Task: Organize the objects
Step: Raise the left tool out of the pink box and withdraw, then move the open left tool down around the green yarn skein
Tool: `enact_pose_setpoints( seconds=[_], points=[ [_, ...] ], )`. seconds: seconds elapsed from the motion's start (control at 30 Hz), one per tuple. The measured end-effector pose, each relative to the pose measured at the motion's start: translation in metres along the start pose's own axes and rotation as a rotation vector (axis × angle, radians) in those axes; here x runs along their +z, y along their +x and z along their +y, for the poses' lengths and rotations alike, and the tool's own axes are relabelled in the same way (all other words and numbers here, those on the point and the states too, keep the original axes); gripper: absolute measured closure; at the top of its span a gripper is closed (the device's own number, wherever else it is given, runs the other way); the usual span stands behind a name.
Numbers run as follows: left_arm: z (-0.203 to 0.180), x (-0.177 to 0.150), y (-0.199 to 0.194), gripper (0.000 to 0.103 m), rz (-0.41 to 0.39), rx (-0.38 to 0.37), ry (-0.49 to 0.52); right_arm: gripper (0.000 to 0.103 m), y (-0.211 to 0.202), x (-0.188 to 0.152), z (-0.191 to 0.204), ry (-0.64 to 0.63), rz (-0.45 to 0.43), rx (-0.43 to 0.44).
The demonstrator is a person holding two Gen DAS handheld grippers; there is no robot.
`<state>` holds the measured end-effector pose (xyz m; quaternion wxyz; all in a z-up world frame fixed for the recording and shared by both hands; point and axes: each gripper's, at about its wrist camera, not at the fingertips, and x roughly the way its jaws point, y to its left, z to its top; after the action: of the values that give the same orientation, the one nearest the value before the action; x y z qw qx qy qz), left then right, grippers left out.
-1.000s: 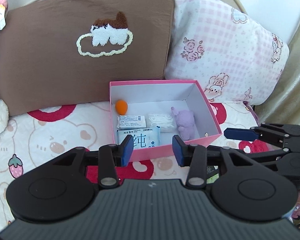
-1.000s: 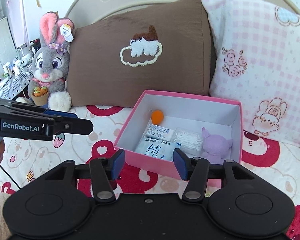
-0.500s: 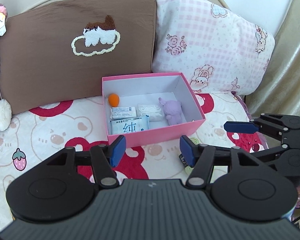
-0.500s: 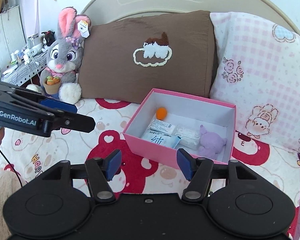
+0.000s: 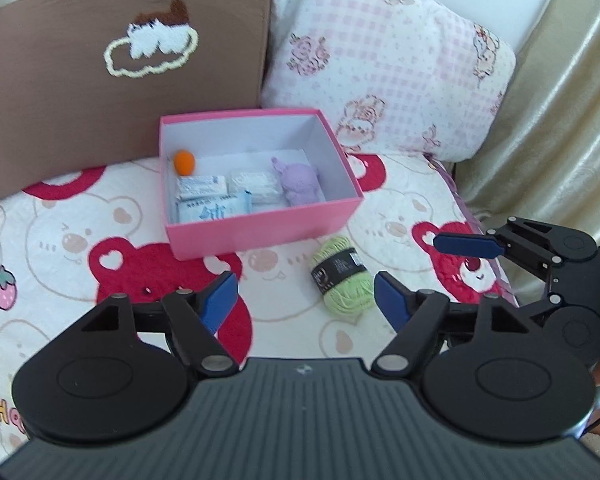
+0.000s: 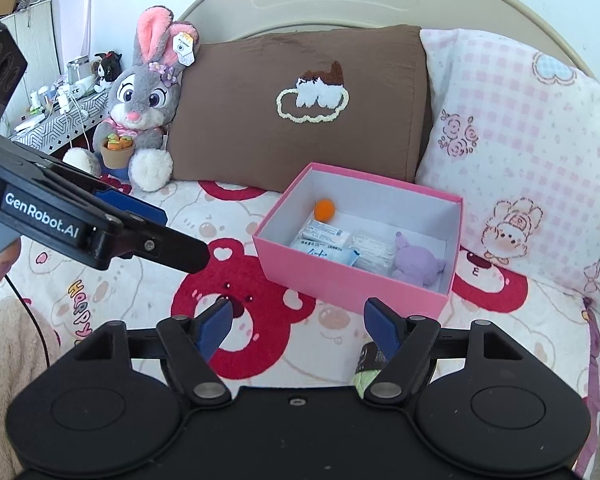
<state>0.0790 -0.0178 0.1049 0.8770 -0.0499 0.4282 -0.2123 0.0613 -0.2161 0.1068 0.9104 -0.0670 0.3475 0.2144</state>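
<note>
A pink box (image 5: 260,228) (image 6: 340,284) stands open on the bed. Inside lie an orange ball (image 5: 184,161) (image 6: 325,209), wipe packets (image 5: 210,210) (image 6: 324,248) and a purple plush (image 5: 302,184) (image 6: 416,266). A green yarn skein (image 5: 342,282) lies on the bedspread just in front of the box, and only its edge (image 6: 364,378) shows behind a finger in the right wrist view. My left gripper (image 5: 305,295) hovers short of the box, its jaws opening with nothing between them. My right gripper (image 6: 298,324) is likewise opening and empty, back from the box.
A brown pillow (image 5: 120,60) (image 6: 300,104) and a pink checked pillow (image 5: 380,60) (image 6: 520,140) lean behind the box. A grey plush rabbit (image 6: 140,108) sits at the far left. A gold curtain (image 5: 560,100) hangs past the bed's right edge. A cluttered side table (image 6: 52,112) stands beyond the rabbit.
Both grippers have pulled back from the pink box and their jaws have spread wider. The green yarn skein has come into view in front of the box.
</note>
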Motion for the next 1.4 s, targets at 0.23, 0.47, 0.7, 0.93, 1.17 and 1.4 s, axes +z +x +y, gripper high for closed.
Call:
enact_pose_setpoints(
  seconds=[0.23,0.47,0.7,0.93,1.17,1.4],
  points=[
    [-0.008,-0.01,0.014,0.025,0.046,-0.084,-0.028,0.022,0.001,-0.019,-0.007,0.029,-0.007,0.017],
    [-0.015,-0.01,0.03,0.019,0.048,-0.127,-0.041,0.019,0.003,-0.029,-0.01,0.031,-0.022,0.03],
    [-0.023,-0.003,0.075,0.018,0.038,-0.025,-0.003,0.008,0.02,-0.037,-0.018,0.035,-0.069,0.009],
    [-0.01,-0.003,0.109,0.018,0.053,-0.013,-0.02,0.007,0.058,-0.043,-0.027,-0.03,-0.021,-0.049],
    [0.003,-0.011,0.135,0.008,0.06,-0.093,-0.088,0.007,0.083,-0.046,-0.035,-0.052,-0.017,-0.073],
    [0.021,-0.021,0.165,0.007,0.095,-0.137,-0.18,0.007,0.112,-0.066,-0.058,0.045,0.011,-0.082]
  ],
)
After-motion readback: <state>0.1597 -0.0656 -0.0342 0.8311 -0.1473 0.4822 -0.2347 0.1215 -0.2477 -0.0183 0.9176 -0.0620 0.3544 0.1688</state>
